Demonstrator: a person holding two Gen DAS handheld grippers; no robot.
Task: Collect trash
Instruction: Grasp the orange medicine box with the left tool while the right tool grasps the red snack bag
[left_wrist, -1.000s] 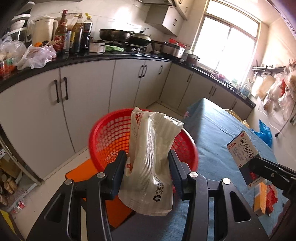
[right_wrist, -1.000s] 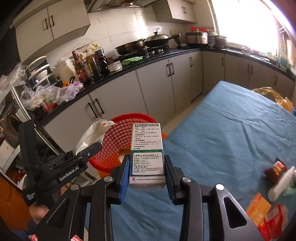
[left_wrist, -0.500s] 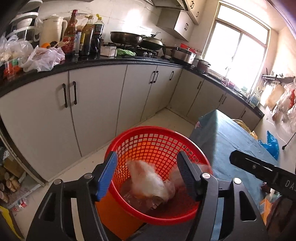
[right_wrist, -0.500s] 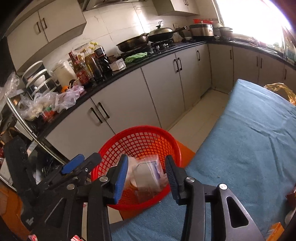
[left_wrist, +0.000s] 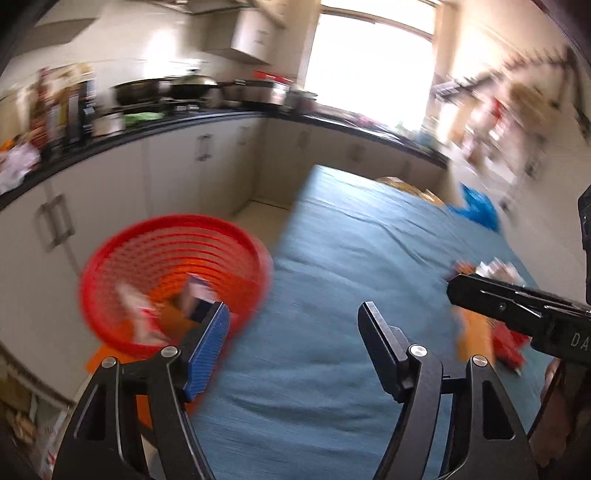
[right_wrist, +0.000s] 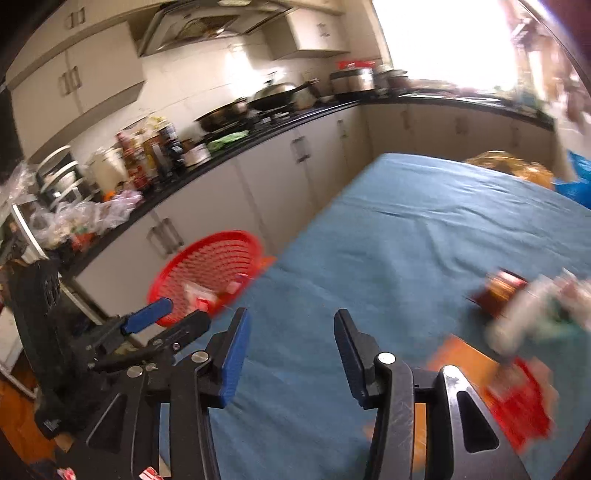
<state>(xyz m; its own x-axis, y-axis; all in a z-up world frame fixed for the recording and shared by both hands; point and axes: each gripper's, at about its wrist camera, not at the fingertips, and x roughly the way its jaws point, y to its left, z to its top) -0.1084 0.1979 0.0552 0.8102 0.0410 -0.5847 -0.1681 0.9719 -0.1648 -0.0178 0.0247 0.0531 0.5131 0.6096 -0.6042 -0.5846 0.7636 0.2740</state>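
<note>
The red mesh basket (left_wrist: 173, 280) (right_wrist: 207, 277) stands on the floor left of the blue-clothed table (left_wrist: 351, 266) (right_wrist: 424, 236). A white bag (left_wrist: 136, 314) and a small box (left_wrist: 197, 295) lie inside it. My left gripper (left_wrist: 293, 317) hangs over the table's near left edge, jaws opening, nothing between them. My right gripper (right_wrist: 291, 325) is also over the cloth, jaws opening and empty. Blurred trash lies at the right: an orange packet (right_wrist: 458, 354), a red wrapper (right_wrist: 521, 402), a dark red packet (right_wrist: 498, 291) and a white bottle (right_wrist: 532, 310).
White cabinets under a black counter (right_wrist: 258, 125) run along the left and back, loaded with bottles, pans and bags. A yellow bag (right_wrist: 506, 166) and a blue bag (left_wrist: 476, 206) sit at the table's far end. An orange stool (left_wrist: 110, 358) is under the basket.
Both grippers let go: the white bag and the box dropped into the basket. Both grippers then swung right, from over the basket to over the table, jaws wider.
</note>
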